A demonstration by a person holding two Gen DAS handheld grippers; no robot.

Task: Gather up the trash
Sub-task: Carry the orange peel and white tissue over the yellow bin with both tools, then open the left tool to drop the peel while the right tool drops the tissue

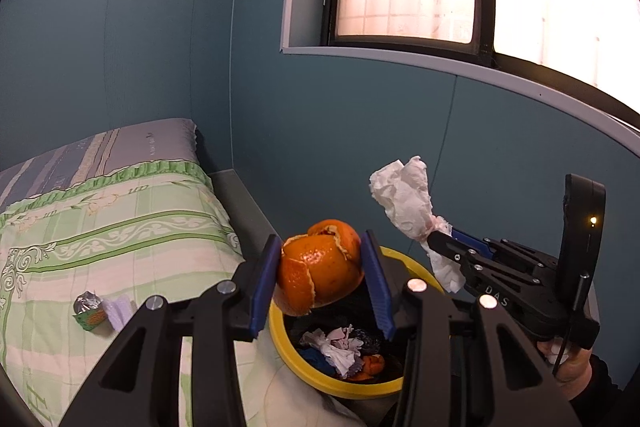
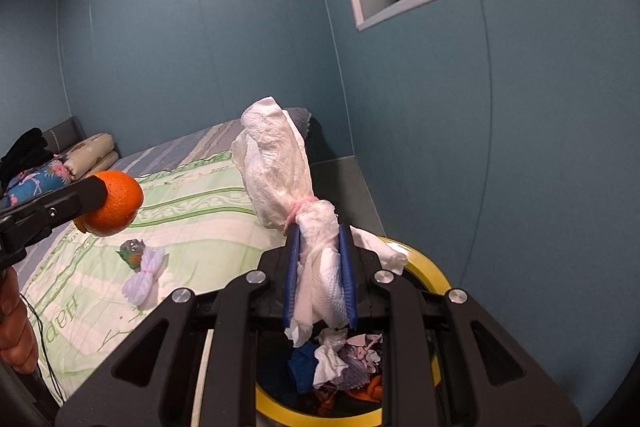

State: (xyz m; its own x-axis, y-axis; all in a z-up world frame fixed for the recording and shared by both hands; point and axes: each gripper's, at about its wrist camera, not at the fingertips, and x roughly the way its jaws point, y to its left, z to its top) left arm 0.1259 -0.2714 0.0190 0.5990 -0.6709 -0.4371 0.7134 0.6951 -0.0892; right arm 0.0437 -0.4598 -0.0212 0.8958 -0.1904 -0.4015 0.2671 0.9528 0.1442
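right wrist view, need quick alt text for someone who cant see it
The right gripper clamps a crumpled white paper towel above a yellow-rimmed trash bin already holding scraps. At left, the left gripper holds orange peel over a green patterned bedspread.

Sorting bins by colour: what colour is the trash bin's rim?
Yellow rim, clearest in the left wrist view.
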